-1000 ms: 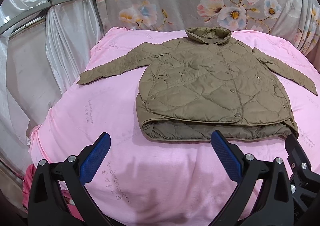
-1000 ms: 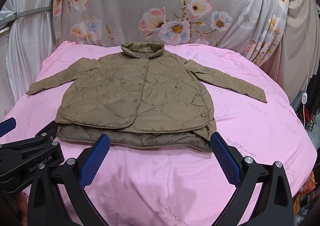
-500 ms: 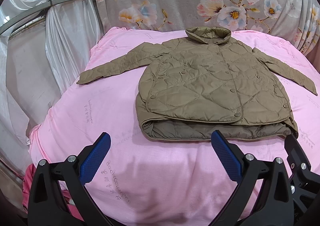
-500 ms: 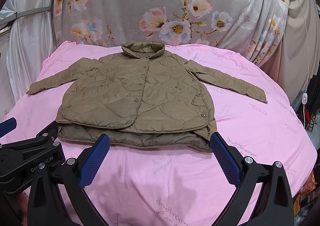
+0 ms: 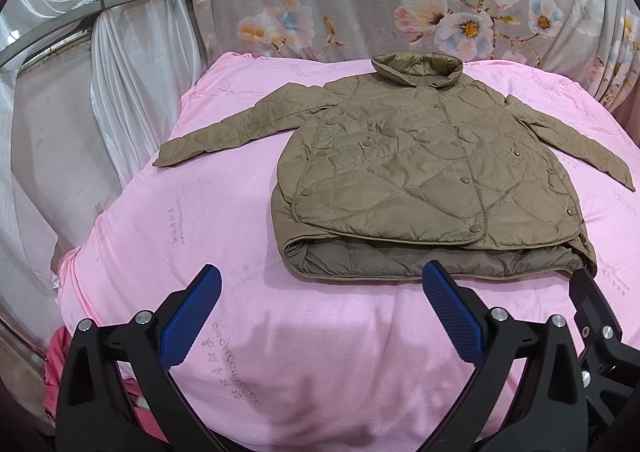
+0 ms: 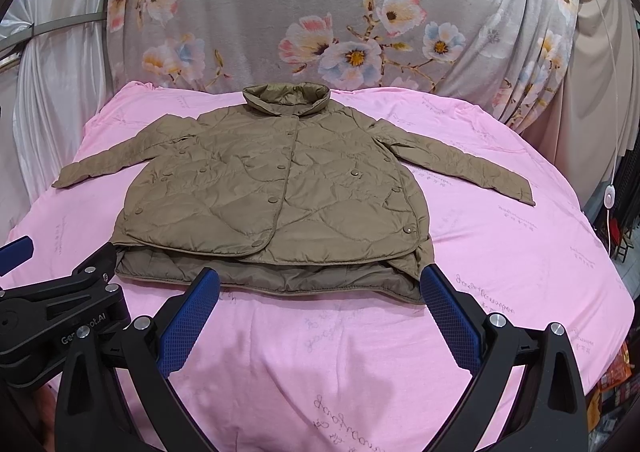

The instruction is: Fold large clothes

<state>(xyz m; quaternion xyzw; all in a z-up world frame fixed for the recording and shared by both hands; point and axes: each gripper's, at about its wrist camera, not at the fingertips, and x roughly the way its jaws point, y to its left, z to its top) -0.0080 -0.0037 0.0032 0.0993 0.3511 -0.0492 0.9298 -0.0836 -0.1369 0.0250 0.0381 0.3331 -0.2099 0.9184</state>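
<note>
The jacket (image 5: 432,175) lies flat on the pink bed (image 5: 192,236), front side up, with the collar (image 5: 418,69) far from the cameras and the hem (image 6: 272,278) toward them. Both sleeves are stretched out to the sides. The front panels are snapped shut, and the back layer shows a little below the front edge at the hem.

It looks quilted and puffy, so I think it is light and soft, but bulky. The shiny cloth is probably slippery, and a fold may spring open again. A good place to take hold is the end of a sleeve or a hem corner, pinching the layers together.

The left claw (image 5: 320,320) is spread wide and holds nothing. It hovers above the bed just before the hem, toward the jacket's left part. The right claw (image 6: 320,322) is also spread wide and empty, near the hem, in front of the jacket's middle and right part. Neither one touches the cloth.
</note>
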